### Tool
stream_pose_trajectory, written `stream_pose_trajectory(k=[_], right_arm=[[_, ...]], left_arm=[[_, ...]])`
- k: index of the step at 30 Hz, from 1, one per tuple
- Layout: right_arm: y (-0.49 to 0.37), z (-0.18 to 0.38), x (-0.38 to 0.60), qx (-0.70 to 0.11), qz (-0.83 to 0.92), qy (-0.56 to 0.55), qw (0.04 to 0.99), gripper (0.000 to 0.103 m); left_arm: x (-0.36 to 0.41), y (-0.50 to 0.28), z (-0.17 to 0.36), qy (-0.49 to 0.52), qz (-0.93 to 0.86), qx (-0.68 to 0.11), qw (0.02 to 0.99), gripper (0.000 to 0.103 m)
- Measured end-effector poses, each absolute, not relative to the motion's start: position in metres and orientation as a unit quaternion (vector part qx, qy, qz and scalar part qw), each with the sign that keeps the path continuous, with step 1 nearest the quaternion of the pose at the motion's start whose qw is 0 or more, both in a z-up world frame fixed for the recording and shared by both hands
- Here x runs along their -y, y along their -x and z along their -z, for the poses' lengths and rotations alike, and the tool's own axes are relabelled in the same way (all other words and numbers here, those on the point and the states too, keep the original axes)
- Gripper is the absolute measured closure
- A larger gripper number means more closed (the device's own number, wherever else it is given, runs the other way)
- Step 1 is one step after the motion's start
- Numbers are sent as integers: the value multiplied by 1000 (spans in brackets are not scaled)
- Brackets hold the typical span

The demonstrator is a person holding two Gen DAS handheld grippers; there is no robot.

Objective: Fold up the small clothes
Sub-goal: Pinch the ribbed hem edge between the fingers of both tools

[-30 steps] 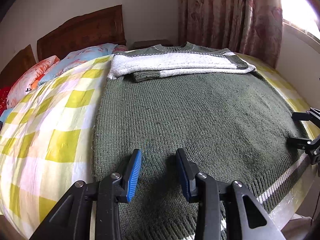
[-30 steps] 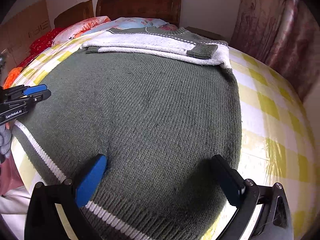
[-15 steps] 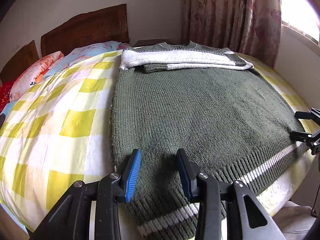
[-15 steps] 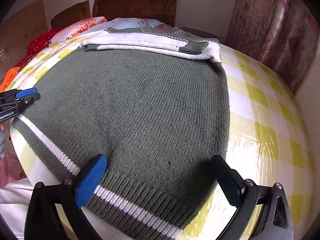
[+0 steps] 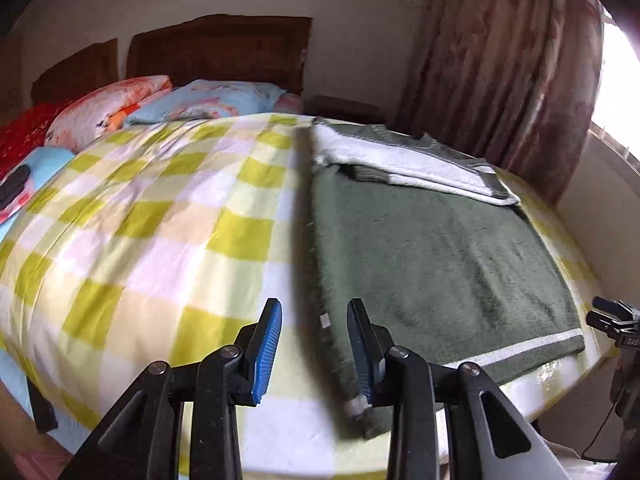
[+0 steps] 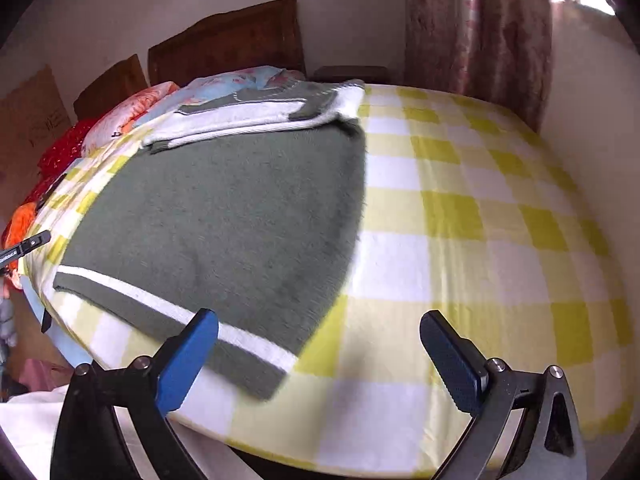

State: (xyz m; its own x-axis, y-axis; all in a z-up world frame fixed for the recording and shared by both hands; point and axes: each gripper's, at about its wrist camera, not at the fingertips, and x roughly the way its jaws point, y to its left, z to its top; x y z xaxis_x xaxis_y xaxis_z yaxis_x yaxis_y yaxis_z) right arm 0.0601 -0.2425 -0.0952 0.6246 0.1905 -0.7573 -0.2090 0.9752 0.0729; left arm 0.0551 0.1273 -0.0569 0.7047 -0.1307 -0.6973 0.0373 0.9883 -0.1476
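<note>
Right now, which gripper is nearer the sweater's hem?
Hard to separate. Left gripper straddles one hem corner of the sweater; right gripper frames the other. Both open.

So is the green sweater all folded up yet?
Partly. The green sweater's body lies spread flat on the checked blanket; only its sleeves are folded across the top.

Daylight came from a window at the upper right of the left wrist frame, blown out to white glare. The room was otherwise moderately lit, the wall dim toward the upper left. Both frames were smeared by motion blur: the sweater lost its knit texture, and its left edge was streaked. Fisheye distortion bulged the bed and blackened the corners. Shadows seemed soft, perhaps washed out by blur.
</note>
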Motion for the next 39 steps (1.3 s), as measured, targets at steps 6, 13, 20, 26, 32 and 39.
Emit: stream_pose_trajectory(k=[6, 13, 20, 26, 32, 39], right_arm=[[-89, 111, 126, -421, -189, 110, 880, 0], [-89, 131, 154, -437, -162, 106, 878, 0], [-72, 129, 219, -448, -103, 43, 887, 0], [-84, 106, 153, -405, -139, 102, 898, 0], [-93, 129, 113, -411, -172, 144, 884, 0], [-78, 130, 180, -431, -125, 91, 889, 0]], left_arm=[[-16, -90, 89, -20, 151, -436, 887, 70], [-52, -75, 104, -10, 122, -416, 901, 71], [-70, -72, 107, 20, 101, -419, 902, 79], [-6, -80, 82, -16, 163, -406, 899, 79], [-3, -84, 101, -23, 170, -408, 897, 79], [-57, -62, 101, 29, 147, -405, 902, 79]])
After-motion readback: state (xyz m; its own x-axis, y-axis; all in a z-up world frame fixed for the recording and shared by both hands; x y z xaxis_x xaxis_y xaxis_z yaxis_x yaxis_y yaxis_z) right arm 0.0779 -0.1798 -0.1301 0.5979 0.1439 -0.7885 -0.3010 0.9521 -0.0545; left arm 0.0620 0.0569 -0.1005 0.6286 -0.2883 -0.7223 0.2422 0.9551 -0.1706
